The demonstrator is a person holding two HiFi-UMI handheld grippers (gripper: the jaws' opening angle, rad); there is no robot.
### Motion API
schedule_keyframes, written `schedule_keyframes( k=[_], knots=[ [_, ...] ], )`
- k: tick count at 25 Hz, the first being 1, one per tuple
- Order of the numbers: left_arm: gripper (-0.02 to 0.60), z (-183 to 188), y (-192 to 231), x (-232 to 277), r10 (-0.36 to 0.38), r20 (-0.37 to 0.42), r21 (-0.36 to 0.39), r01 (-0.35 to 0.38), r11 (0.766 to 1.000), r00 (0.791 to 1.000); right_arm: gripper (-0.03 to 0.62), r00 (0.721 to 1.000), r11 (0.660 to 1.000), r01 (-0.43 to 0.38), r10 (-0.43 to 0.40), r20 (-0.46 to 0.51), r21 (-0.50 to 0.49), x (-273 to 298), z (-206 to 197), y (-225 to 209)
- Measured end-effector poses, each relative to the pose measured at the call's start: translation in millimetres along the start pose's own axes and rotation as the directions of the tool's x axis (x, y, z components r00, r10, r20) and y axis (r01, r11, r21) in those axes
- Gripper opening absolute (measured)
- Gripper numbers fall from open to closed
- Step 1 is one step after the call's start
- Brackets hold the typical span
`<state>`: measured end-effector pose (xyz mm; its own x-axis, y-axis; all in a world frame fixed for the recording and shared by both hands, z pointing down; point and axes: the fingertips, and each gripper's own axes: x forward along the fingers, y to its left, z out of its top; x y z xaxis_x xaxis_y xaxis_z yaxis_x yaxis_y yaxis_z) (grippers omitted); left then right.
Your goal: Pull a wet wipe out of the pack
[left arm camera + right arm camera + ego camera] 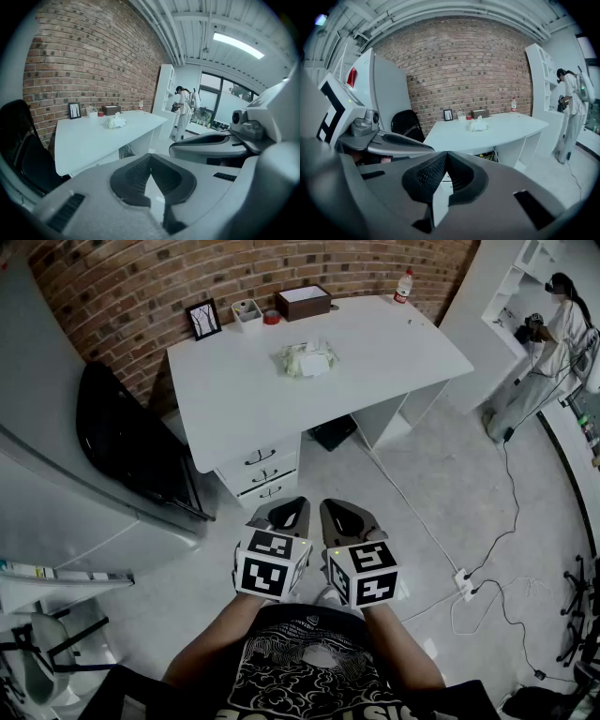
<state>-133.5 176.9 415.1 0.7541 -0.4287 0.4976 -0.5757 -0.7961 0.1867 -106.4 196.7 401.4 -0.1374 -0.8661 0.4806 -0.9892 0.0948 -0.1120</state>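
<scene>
A curved red brick wall [141, 287] runs behind a white desk [394, 362], whose drawers [261, 472] sit under its near left corner. A black chair [131, 437] stands off the desk's left edge, beside a tall white cabinet [56, 493]. The floor [441, 493] is pale and speckled, with a power strip [465, 585] and loose cables lying on it. To the right, a person [558, 334] stands at white shelving [520, 282]. Large windows [218, 103] fill the far end, and a strip light [236, 45] glows on the ribbed ceiling.
</scene>
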Motion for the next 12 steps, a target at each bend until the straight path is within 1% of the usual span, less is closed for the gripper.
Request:
schedule_keyframes(
  k=[7, 10, 12],
  knots=[
    [0.012, 2.4, 4.2, 3.5, -0.003, 0.007, 0.012, 0.003, 1.0, 1.0, 0.018, 1.0, 1.0, -0.007, 0.007, 0.01, 0.004, 6.0, 2.0, -0.1],
    [0.012, 3.0, 5.3, 4.9, -0.005, -0.002, 0.034, 0.005, 0.999, 1.0, 0.018, 1.0, 1.0, -0.007, 0.007, 0.002, -0.02, 9.1, 2.2, -2.0],
    [0.011, 2.8, 5.8, 6.8, -0.011, -0.002, 0.034, 0.011, 0.999, 1.0, 0.018, 1.0, 0.999, -0.005, 0.005, 0.001, -0.033, 11.3, 3.6, -4.1]
  ],
)
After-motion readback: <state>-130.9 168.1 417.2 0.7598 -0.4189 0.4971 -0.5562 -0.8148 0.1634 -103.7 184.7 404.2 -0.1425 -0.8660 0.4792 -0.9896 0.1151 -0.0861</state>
